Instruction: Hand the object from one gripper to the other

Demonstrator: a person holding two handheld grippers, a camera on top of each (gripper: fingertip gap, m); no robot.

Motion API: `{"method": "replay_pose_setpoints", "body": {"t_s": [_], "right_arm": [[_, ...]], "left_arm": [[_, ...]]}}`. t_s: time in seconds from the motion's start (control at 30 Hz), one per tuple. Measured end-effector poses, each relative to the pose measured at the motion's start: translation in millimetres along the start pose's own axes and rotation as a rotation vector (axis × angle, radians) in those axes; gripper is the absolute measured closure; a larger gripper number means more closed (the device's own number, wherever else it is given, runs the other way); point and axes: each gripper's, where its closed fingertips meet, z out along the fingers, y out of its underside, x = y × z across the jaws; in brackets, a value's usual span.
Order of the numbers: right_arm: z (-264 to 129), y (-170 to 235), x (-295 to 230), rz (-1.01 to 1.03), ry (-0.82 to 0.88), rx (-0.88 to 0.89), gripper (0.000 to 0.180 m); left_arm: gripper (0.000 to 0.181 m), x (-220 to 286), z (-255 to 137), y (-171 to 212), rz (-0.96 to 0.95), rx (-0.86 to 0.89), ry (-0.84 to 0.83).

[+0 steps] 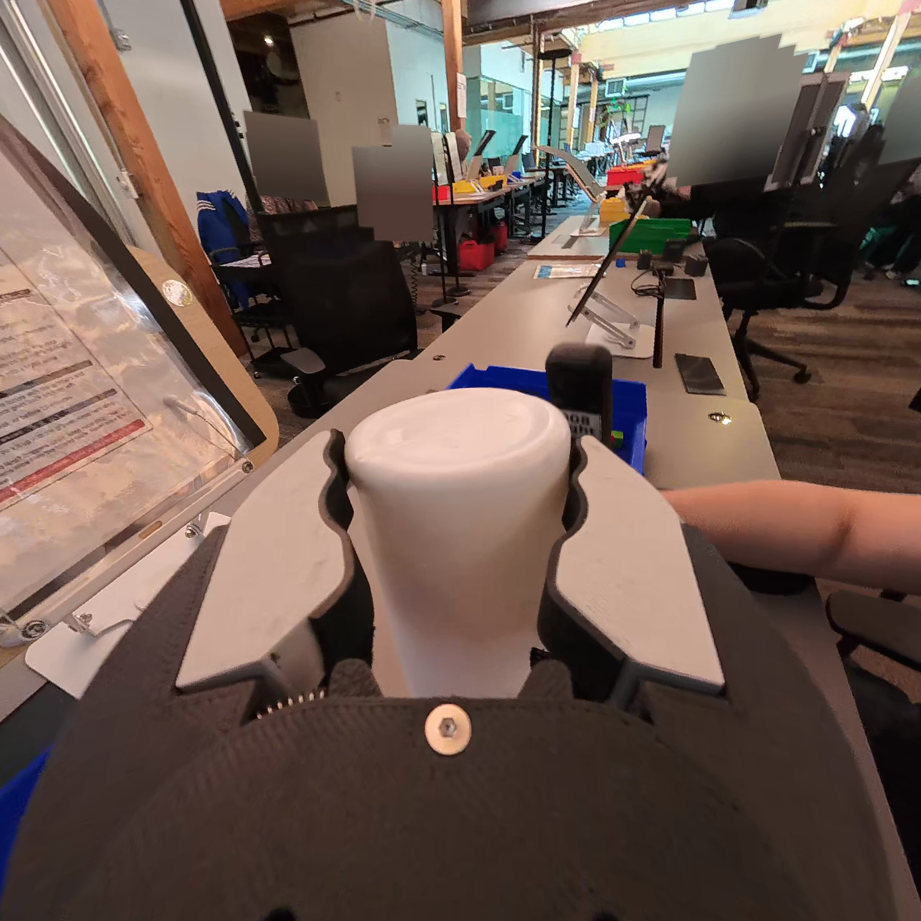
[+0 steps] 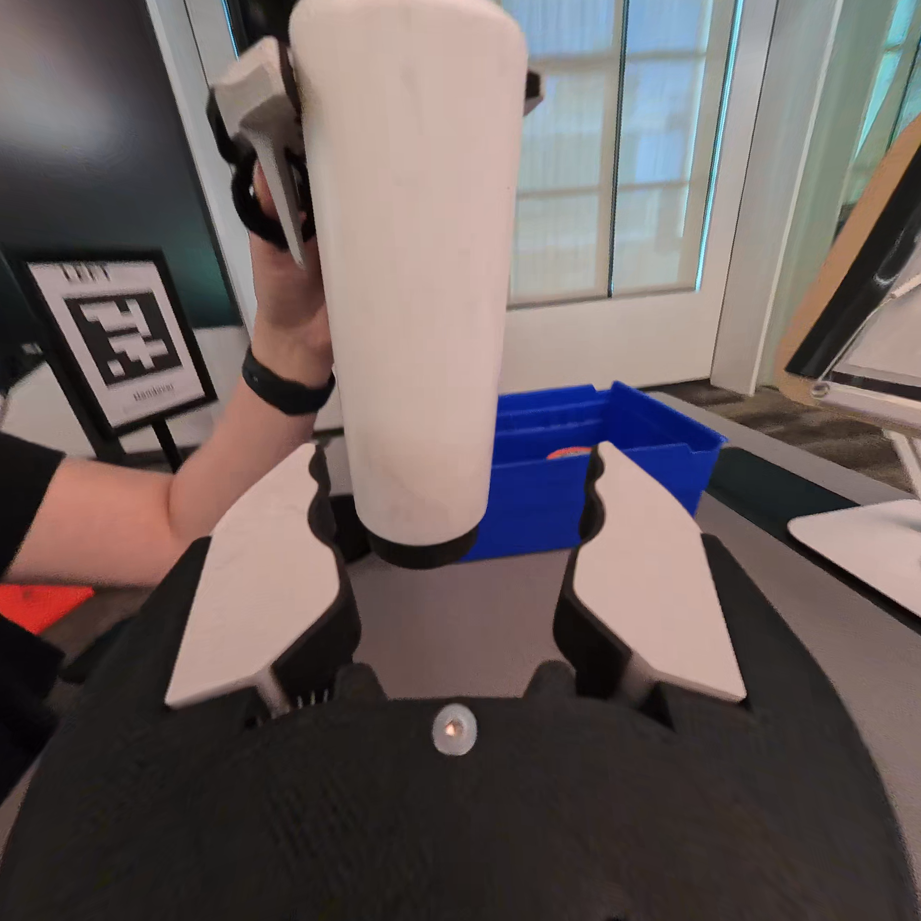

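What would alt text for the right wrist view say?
A white bottle with a black cap, held cap-down by the left gripper, hangs just ahead of the open right gripper. Behind sits a blue bin.

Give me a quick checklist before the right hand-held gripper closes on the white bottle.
1. Left hand-held gripper shut on white bottle: ok.
2. Right hand-held gripper open wide enough: ok.
3. Bottle's black-capped end between the right fingers: ok, near the tips.
4. Right fingers touching the bottle: not yet.
5. Bottle hangs above the blue bin and table: ok.
6. Grip depth enough for a firm hold: cannot tell.
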Motion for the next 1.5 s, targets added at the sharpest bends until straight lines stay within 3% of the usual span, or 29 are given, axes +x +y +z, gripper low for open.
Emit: {"method": "replay_pose_setpoints", "body": {"t_s": [0.2, 0.33, 0.37, 0.43, 0.57, 0.67, 0.8, 0.93, 1.1, 1.2, 1.5], "right_arm": [[11, 28, -6, 0.204, -0.096, -0.003, 0.074], [22, 39, -19, 0.198, -0.112, -0.055, 0.069], [24, 38, -21, 0.177, -0.102, -0.054, 0.072], [22, 31, -29, 0.136, -0.124, -0.028, 0.096], [22, 28, -30, 0.205, -0.155, -0.060, 0.096], [14, 7, -22, 0.436, -0.198, 0.033, 0.096], [-5, -24, -3, 0.771, -0.243, 0.192, 0.097], [-23, -45, 12, 0.965, -0.261, 0.319, 0.096], [-45, -65, 33, 0.950, -0.172, 0.404, 0.096], [-63, -79, 47, 0.972, -0.127, 0.512, 0.097], [-91, -100, 59, 0.956, -0.070, 0.716, 0.097]], "left_arm": [[0.096, 6, 8, -5, -0.042, 0.027, -0.036], [0.096, 14, 17, -5, -0.037, 0.029, -0.030], [0.096, 15, 18, -4, -0.039, 0.031, -0.026], [0.096, 15, 21, -5, -0.063, 0.053, -0.020], [0.096, 9, 18, -10, -0.108, 0.135, -0.031], [0.066, -3, 11, -14, -0.114, 0.170, -0.073], [0.064, -8, 10, -7, 0.015, 0.114, -0.130], [0.066, 0, 20, 1, 0.166, 0.054, -0.158], [0.071, 26, 44, 22, 0.495, -0.047, -0.190], [0.083, 36, 59, 31, 0.635, -0.068, -0.248], [0.131, 43, 75, 26, 0.697, 0.057, -0.511]]}}
